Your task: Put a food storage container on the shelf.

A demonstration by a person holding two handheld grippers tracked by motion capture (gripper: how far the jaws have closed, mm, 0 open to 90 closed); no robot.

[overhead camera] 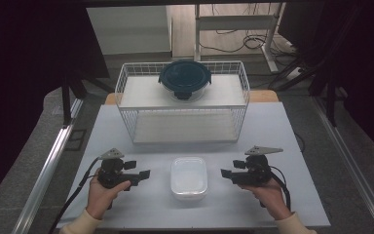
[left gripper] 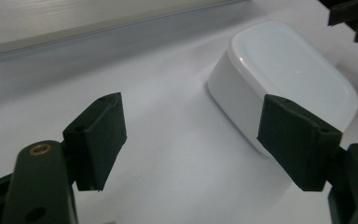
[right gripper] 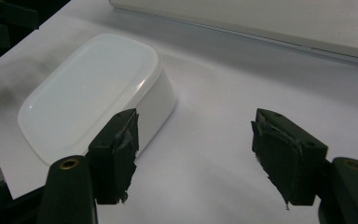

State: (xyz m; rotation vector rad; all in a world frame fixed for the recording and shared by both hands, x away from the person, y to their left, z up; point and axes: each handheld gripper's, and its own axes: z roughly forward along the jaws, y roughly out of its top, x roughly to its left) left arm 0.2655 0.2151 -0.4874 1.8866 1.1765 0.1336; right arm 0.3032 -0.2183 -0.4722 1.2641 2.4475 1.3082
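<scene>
White box (overhead camera: 189,178) sits near-centre on desk (overhead camera: 272,131), lid on. Left gripper (overhead camera: 139,176) and right gripper (overhead camera: 226,174) flank it, apart from it; both sets of fingers spread, nothing held.

A white, rounded-rectangular plastic container (overhead camera: 189,178) with its matching white lid closed is lying flat and upright on the pale desk (overhead camera: 126,214). It is sitting near the front edge, about midway between left and right, with its long sides running from near to far. Its corners are softly rounded, its walls are tapering slightly downward, and its smooth lid is catching a faint glare. Nothing is touching it.
</scene>
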